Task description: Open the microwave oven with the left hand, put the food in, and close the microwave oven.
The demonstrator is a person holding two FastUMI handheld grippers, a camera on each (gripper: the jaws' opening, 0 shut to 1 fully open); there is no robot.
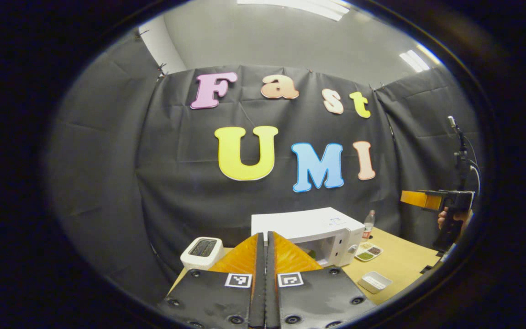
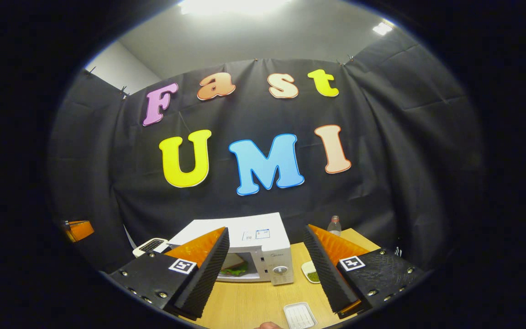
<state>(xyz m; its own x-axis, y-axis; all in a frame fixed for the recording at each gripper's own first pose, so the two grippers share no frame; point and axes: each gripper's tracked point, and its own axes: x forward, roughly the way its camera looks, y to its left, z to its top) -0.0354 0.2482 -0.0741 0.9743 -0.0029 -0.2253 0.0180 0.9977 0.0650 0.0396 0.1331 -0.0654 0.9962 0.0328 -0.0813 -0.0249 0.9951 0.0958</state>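
The white microwave (image 1: 308,226) stands on the wooden table (image 1: 404,260), its front door looking closed. Something green shows through its window (image 2: 238,269). My left gripper (image 1: 265,236) is shut with nothing between its fingers and hangs in the air, well short of the microwave. My right gripper (image 2: 266,230) is open and empty, raised above the table with the microwave (image 2: 254,242) seen between its fingers. In the left gripper view the right gripper (image 1: 416,198) appears far right, held by a hand (image 1: 452,219). The left gripper (image 2: 78,230) shows at the far left of the right gripper view.
A white toaster (image 1: 202,252) sits left of the microwave. A plastic bottle (image 1: 369,223) and a divided dish of food (image 1: 369,252) stand to its right. A small white tray (image 2: 299,315) lies near the table's front edge.
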